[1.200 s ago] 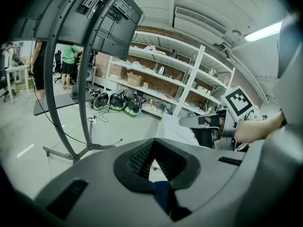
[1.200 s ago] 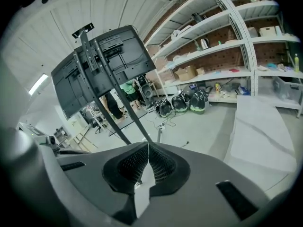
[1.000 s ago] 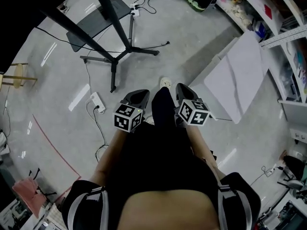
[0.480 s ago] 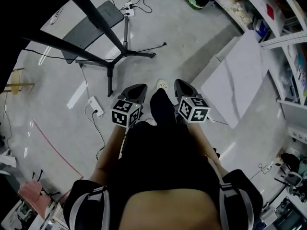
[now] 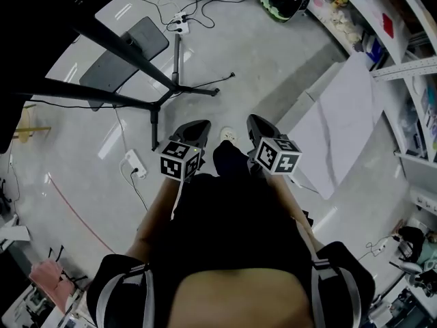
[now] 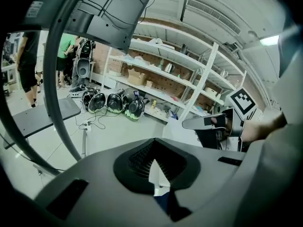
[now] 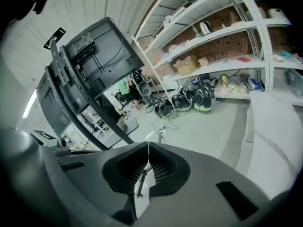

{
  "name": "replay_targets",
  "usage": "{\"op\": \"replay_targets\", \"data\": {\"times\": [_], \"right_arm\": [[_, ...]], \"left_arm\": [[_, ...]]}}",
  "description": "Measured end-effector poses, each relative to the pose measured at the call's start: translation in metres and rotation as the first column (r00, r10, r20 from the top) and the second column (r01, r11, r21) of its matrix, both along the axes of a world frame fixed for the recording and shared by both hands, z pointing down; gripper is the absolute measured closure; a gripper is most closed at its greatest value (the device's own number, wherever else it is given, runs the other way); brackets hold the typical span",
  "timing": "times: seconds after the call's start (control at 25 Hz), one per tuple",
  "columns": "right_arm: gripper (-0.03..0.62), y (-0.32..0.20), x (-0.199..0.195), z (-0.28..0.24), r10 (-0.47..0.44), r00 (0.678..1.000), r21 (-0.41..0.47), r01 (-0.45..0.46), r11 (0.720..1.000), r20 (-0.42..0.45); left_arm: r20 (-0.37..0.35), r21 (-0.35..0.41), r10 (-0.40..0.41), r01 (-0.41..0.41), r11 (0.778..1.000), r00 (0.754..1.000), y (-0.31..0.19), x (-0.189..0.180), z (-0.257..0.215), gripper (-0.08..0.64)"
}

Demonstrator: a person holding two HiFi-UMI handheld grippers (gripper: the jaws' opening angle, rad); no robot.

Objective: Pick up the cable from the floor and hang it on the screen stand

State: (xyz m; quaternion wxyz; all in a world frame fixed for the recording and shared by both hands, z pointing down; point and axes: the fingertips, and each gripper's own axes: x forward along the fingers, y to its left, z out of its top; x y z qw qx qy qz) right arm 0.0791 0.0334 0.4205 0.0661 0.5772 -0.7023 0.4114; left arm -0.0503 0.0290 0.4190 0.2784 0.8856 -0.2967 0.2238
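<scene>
The black screen stand point(image 5: 158, 96) spreads its legs on the grey floor ahead and left of me. A thin black cable point(image 5: 208, 83) lies on the floor by its right leg, ending in a plug. My left gripper point(image 5: 196, 127) and right gripper point(image 5: 257, 121) are held side by side at waist height, well above the floor and short of the stand. In the left gripper view the jaws point(image 6: 154, 148) meet with nothing between them. The right gripper point(image 7: 147, 150) is likewise shut and empty, looking toward the screen's back point(image 7: 92, 63).
A white power strip point(image 5: 134, 163) with its lead lies on the floor to the left. Another strip with tangled cables point(image 5: 179, 22) sits beyond the stand. A white slab point(image 5: 341, 115) leans at the right, before shelves point(image 5: 403, 39). Helmets point(image 6: 113, 103) line the far shelf base.
The head view has shifted forward, so the stand and floor cables have slid toward the upper left. Both grippers stay shut in the same place before the body.
</scene>
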Motion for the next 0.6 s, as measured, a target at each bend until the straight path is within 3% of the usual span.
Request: {"op": "replay_targets", "data": {"times": [0.36,0.6], "right_arm": [[0.569,-0.062,0.032,0.009,-0.014,0.999,0.012,0.014,1.0,0.044],[0.569,-0.087,0.041,0.02,-0.02,0.999,-0.006,0.02,1.0,0.031]], "left_arm": [[-0.022,0.013,0.011,-0.01,1.0,1.0,-0.052,0.045,0.005,0.555],[-0.026,0.011,0.025,-0.025,1.0,0.999,-0.08,0.051,0.008,0.555]]}}
